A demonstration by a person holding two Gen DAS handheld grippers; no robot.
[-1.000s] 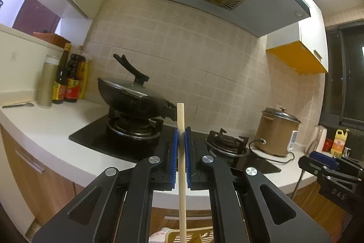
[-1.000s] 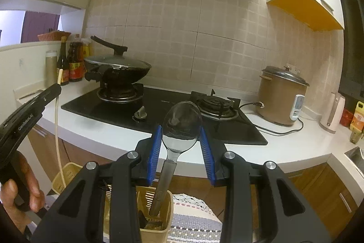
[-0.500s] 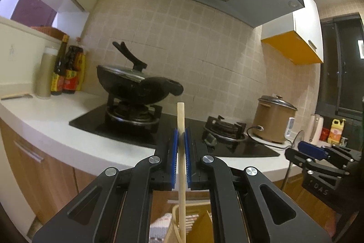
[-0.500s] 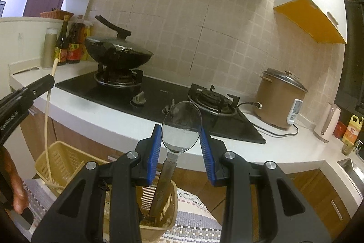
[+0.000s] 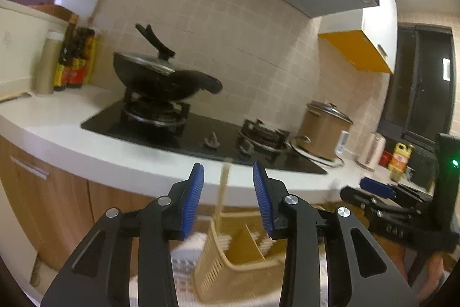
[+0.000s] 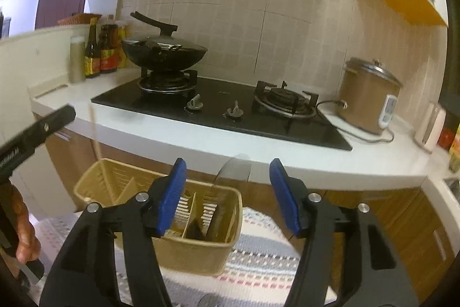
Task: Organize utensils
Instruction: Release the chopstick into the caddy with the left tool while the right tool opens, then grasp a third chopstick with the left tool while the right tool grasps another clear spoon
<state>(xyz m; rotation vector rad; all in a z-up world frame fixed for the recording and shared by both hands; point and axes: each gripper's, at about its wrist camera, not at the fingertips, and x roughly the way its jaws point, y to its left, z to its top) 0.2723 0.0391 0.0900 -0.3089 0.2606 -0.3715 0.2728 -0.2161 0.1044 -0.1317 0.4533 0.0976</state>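
My left gripper [image 5: 227, 177] has its jaws opening; a wooden chopstick [image 5: 222, 193] stands loose between the blue pads, touching neither, its lower end in the beige slotted utensil caddy [image 5: 212, 272]. My right gripper [image 6: 227, 170] is opening too. A blurred metal spoon [image 6: 234, 171] sits free between its pads, with the handle down in the caddy's [image 6: 187, 252] right compartment. From the right wrist view the chopstick [image 6: 95, 140] leans in the caddy's left compartment, below the left gripper's black finger [image 6: 43, 125].
The caddy rests on a striped woven mat [image 6: 258, 255] below the white counter edge [image 6: 258, 157]. On the counter are a black hob [image 6: 224, 102] with a lidded wok [image 6: 164, 52], sauce bottles [image 6: 100, 51] and a rice cooker [image 6: 368, 97]. A hand [image 6: 26, 232] grips the left tool.
Both grippers have sunk toward the caddy and opened. The chopstick and the spoon, clamped before, now sit loose between the pads and lower in the caddy.
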